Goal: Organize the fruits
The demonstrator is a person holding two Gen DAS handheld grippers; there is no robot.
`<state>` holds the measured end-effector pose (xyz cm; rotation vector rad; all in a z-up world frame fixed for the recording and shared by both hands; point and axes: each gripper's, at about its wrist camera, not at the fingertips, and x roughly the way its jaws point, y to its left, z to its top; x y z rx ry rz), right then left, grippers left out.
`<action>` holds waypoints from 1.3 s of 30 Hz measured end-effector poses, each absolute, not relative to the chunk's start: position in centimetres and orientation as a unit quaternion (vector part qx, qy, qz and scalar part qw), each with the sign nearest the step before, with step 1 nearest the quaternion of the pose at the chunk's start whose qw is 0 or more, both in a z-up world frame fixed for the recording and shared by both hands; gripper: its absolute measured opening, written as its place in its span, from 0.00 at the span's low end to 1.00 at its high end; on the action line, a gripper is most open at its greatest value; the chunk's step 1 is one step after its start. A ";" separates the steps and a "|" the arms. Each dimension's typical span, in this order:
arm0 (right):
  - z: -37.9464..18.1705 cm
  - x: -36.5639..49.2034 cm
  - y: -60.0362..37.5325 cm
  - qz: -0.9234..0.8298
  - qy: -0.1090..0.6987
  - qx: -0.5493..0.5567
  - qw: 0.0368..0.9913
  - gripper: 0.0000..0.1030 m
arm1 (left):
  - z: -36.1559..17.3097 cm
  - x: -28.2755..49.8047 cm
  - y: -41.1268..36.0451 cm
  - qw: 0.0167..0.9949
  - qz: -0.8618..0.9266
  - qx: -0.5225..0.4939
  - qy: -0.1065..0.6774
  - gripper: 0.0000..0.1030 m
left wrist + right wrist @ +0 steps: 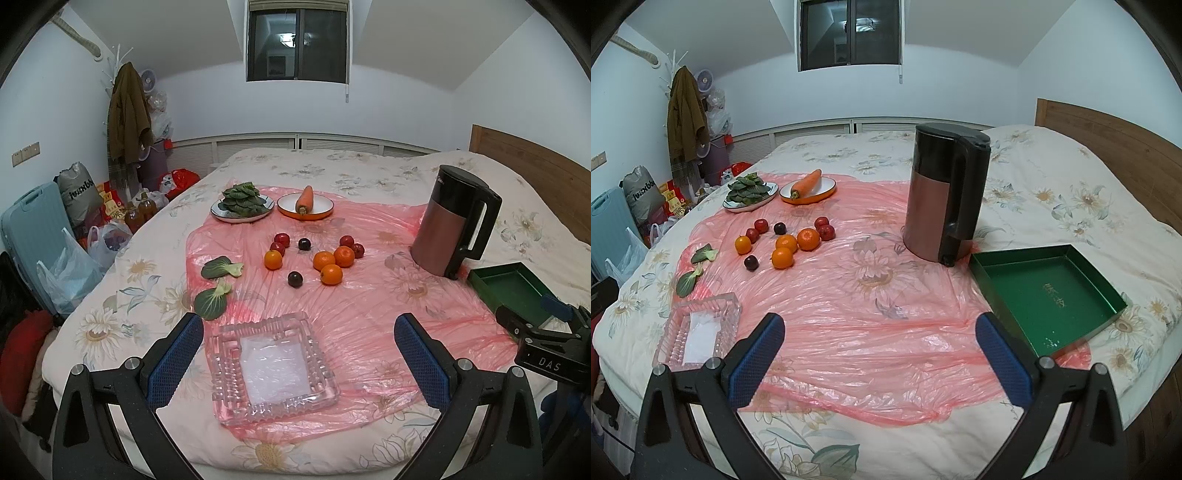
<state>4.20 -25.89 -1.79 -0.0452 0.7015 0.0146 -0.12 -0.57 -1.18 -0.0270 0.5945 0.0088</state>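
Several oranges (331, 274) (782, 257), small red fruits (282, 238) (761, 225) and dark plums (295, 278) (751, 262) lie loose on a pink plastic sheet (354, 306) (849, 317) on the bed. A square clear glass dish (275, 367) (698, 334) sits empty near the front. A green tray (1047, 295) (511, 286) lies empty at the right. My left gripper (298, 360) is open and empty, hovering over the glass dish. My right gripper (880, 354) is open and empty above the sheet, left of the green tray.
A brown and black kettle (452, 225) (945, 195) stands by the green tray. A plate of greens (242, 203) (750, 192) and a bowl with a carrot (306, 205) (808, 188) sit at the back. Two loose green leaves (218, 284) (698, 267) lie at the left. Bags and a suitcase (31, 229) crowd the floor.
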 end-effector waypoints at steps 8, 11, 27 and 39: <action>-1.9 4.2 -25.9 0.008 0.344 -0.022 0.939 1.00 | -0.8 0.1 -0.3 0.955 0.003 -0.016 0.297 0.99; -2.0 4.1 -25.8 0.007 0.345 -0.022 0.938 1.00 | -0.9 0.1 -0.2 0.954 0.003 -0.017 0.298 0.99; -2.2 4.1 -25.8 0.007 0.346 -0.023 0.938 1.00 | -1.0 0.2 -0.2 0.954 0.002 -0.017 0.299 0.99; -3.1 3.7 -25.7 0.007 0.347 -0.024 0.937 1.00 | -1.2 0.0 0.0 0.954 0.002 -0.019 0.300 0.99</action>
